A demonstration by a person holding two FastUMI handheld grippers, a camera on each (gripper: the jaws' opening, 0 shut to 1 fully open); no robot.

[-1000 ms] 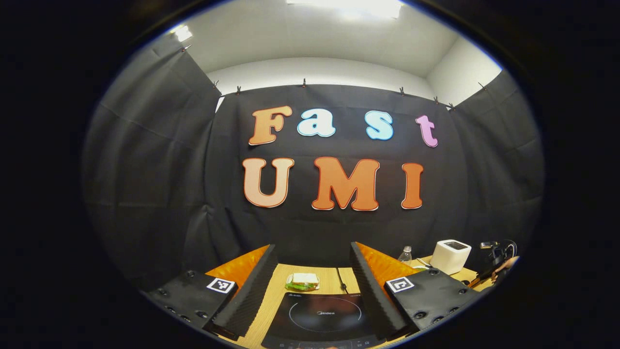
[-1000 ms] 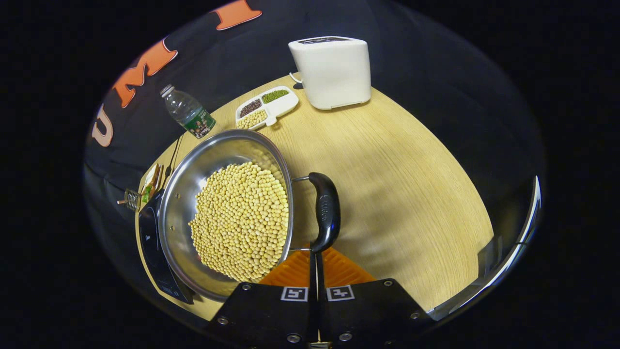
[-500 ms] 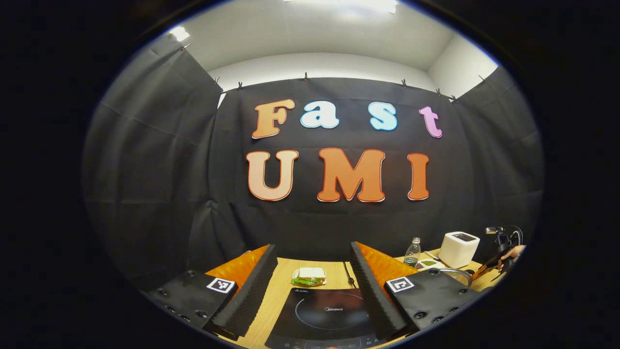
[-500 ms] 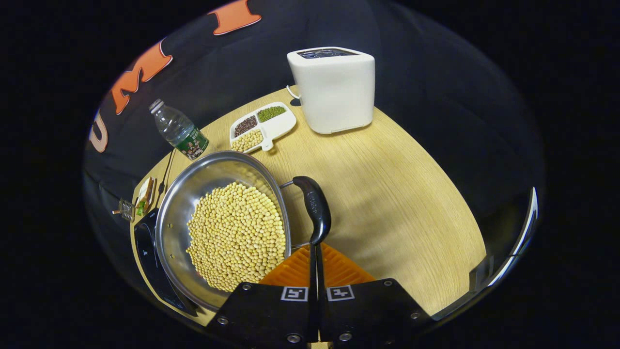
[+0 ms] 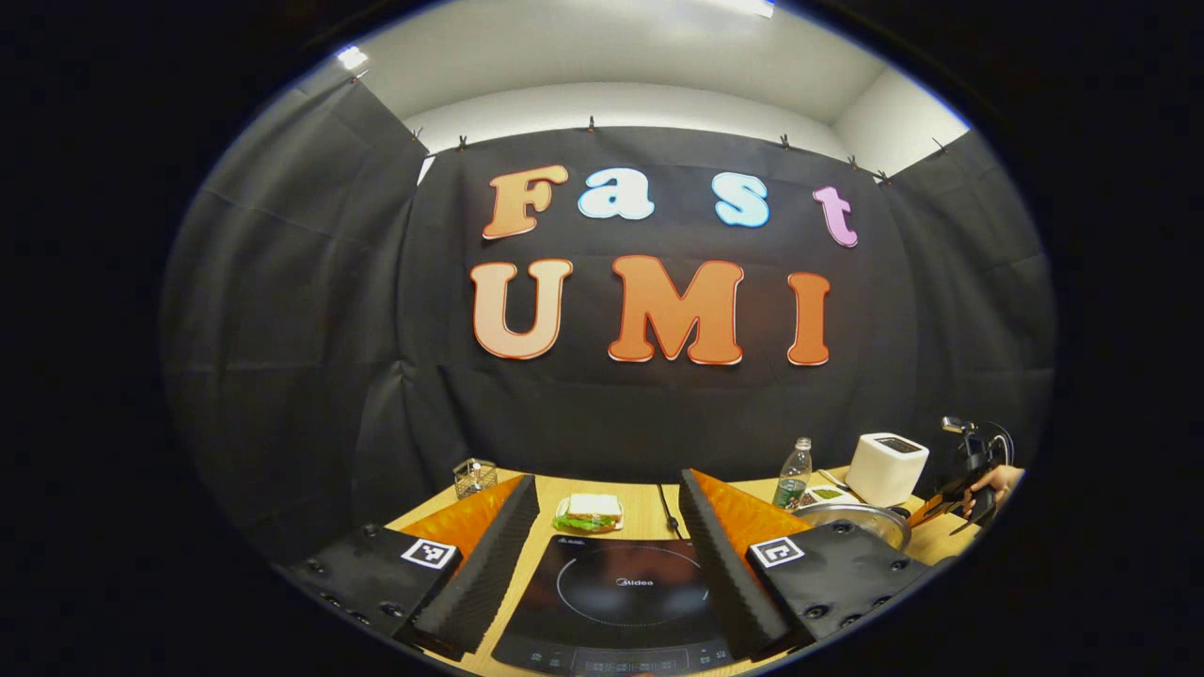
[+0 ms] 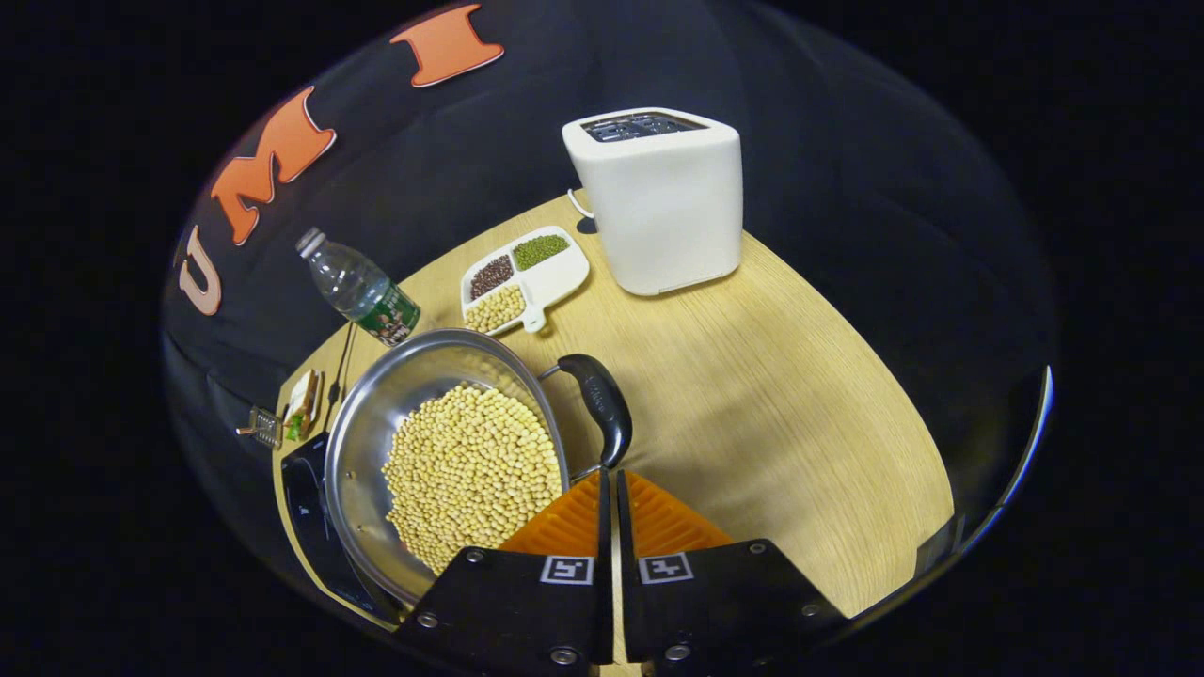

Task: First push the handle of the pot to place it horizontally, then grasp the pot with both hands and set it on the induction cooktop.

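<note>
In the left gripper view, the left hand-held gripper (image 5: 607, 508) hangs with its fingers spread wide, above the near part of the cooktop (image 5: 616, 602). Going left to right on the surface (image 5: 640, 515): a small wire basket (image 5: 473, 476), a sandwich (image 5: 589, 512) just beyond the cooktop, a bottle (image 5: 793, 473), the pot (image 5: 851, 520), a white toaster (image 5: 887, 468), and a hand (image 5: 992, 481) holding the other gripper at the far right.

In the right gripper view, the cooktop (image 6: 303, 489) lies at the left with the pot (image 6: 442, 461) beside it; whether the pot's edge overlaps it, I cannot tell. The pot is full of soybeans (image 6: 470, 470). Its handle (image 6: 599, 404) sticks out on the right side. The right hand-held gripper (image 6: 609, 481) has its fingers pressed together, tips right at the handle's near end, pinching nothing. Behind the pot stand the bottle (image 6: 362, 290), a 3-part dish (image 6: 522, 277) of beans, and the toaster (image 6: 658, 197).
</note>
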